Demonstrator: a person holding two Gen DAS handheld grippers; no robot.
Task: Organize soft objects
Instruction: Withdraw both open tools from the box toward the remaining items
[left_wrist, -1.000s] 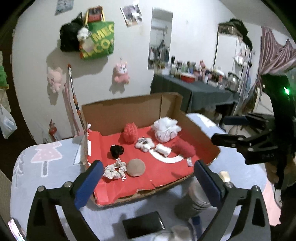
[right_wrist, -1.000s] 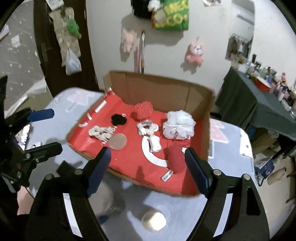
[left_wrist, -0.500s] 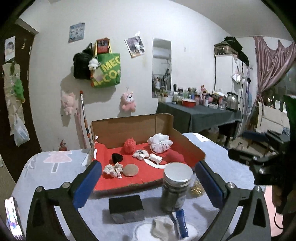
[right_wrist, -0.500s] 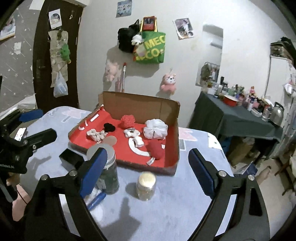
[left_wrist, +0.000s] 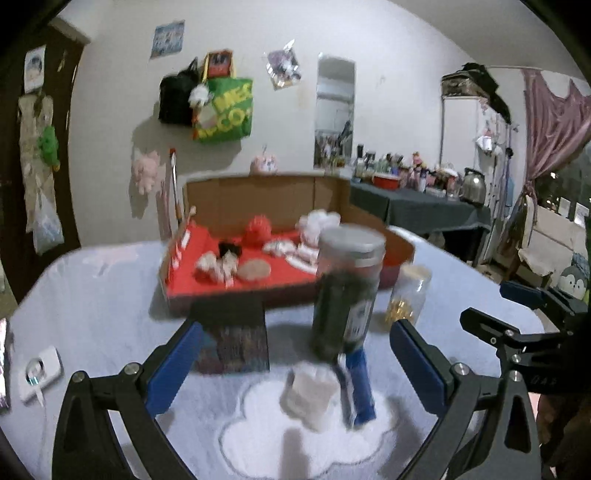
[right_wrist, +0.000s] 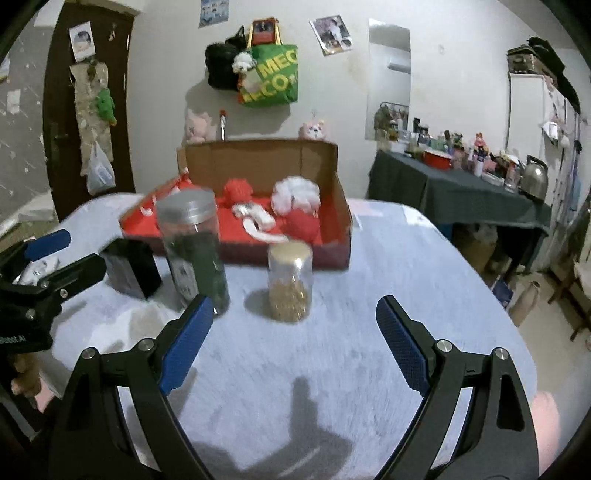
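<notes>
A cardboard box with a red lining stands at the far side of the table. It holds several soft things: a red puff, a white mesh pouf, a darker red ball, a black scrunchie, white scrunchies and a tan round pad. My left gripper is open and empty, low over the near table. My right gripper is open and empty, also near the front; it also shows in the left wrist view.
In front of the box stand a tall dark jar with a silver lid, a small jar of gold bits and a black box. A white lump and a blue tube lie near my left gripper. A white charger lies left.
Both grippers have pulled back from over the box and dropped low toward the near table. The jars and black box now stand between them and the box. Both stay open.
</notes>
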